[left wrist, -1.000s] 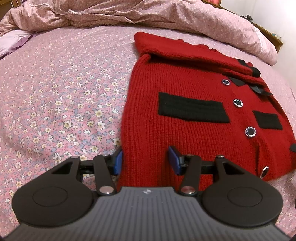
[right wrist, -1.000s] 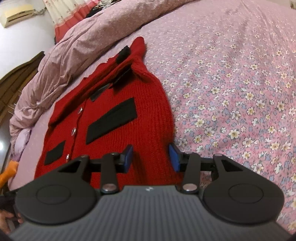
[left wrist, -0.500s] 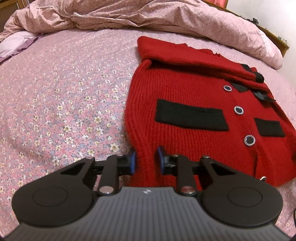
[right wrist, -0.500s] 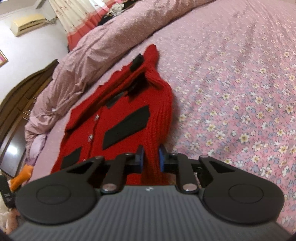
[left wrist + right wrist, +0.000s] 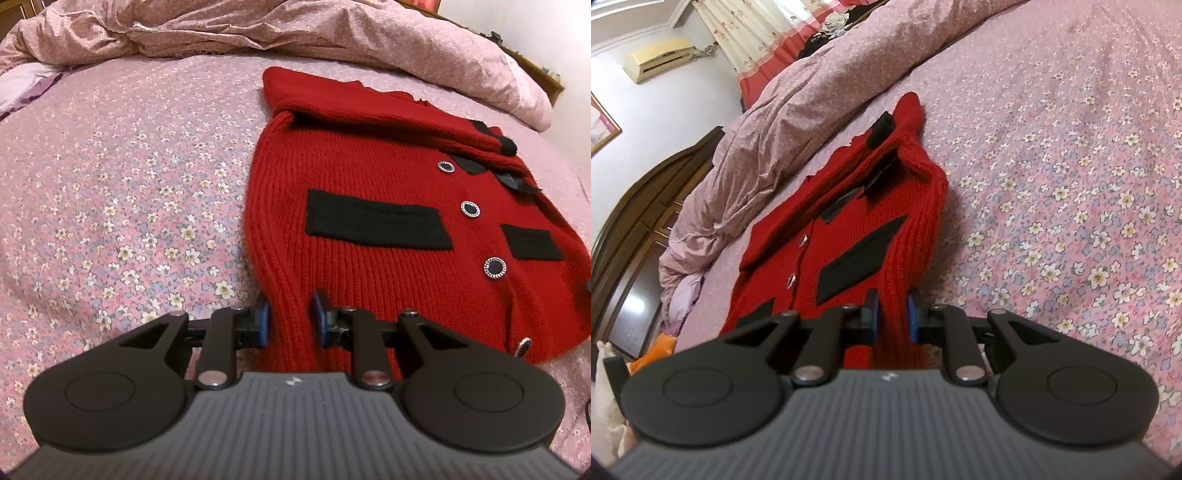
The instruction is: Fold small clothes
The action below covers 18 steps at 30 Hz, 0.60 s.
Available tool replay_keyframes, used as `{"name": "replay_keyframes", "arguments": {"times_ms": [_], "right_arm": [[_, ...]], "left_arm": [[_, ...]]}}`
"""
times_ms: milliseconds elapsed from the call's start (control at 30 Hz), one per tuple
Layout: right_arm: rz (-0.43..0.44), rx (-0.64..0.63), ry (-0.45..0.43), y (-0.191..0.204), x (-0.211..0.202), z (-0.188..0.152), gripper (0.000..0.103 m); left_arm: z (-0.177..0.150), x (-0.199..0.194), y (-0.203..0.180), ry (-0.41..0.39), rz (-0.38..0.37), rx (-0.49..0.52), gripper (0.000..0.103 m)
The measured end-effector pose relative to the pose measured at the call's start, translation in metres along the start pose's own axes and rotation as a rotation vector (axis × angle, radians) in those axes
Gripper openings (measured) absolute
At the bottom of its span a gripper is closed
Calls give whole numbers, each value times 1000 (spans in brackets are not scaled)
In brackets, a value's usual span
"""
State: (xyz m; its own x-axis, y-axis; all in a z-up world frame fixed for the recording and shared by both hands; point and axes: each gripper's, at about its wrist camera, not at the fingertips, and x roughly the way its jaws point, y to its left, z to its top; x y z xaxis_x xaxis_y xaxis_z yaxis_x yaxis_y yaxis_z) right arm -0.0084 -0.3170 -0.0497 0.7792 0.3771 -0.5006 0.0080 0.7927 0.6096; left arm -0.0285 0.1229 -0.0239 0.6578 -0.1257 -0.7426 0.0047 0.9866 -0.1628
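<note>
A small red knit cardigan (image 5: 388, 251) with black pocket patches and round buttons lies on a pink flowered bedsheet (image 5: 110, 203). Its sleeves are folded across the top. My left gripper (image 5: 290, 323) is shut on the cardigan's near left hem corner, which is bunched and lifted between the blue pads. In the right wrist view the cardigan (image 5: 857, 236) stretches away from me. My right gripper (image 5: 892, 319) is shut on its near right hem corner, pulled up into a ridge between the pads.
A rumpled pink duvet (image 5: 295, 33) is heaped along the far side of the bed, also in the right wrist view (image 5: 812, 99). A dark wooden wardrobe (image 5: 639, 221) stands beyond the bed. The flowered sheet (image 5: 1071, 184) extends to the right.
Both grippers have closed from open onto the cardigan's near hem corners. Both have lifted, raising the hem off the sheet and pulling the fabric into ridges.
</note>
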Motion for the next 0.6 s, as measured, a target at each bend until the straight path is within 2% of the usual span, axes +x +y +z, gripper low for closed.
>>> {"name": "replay_keyframes", "arguments": {"times_ms": [100,200,267,433,600], "right_arm": [[8,20,11,-3,1,-1,19],[85,110,-4,-9,-3,-1,19],[116,137,-21,-9,-7,3,19],[112,82,-45,-1,-12,11,19],[130,83,-54,2,-11,16,18]], "left_arm": [[-1,-1,3,6,-13,-23,27],[-1,-6,5,16,-25,-49,24],[0,-11,8,10,-41,-71,17],[8,-20,4,-5,-50,-60,16],[16,-26,-2,-27,-77,-54,14]]}}
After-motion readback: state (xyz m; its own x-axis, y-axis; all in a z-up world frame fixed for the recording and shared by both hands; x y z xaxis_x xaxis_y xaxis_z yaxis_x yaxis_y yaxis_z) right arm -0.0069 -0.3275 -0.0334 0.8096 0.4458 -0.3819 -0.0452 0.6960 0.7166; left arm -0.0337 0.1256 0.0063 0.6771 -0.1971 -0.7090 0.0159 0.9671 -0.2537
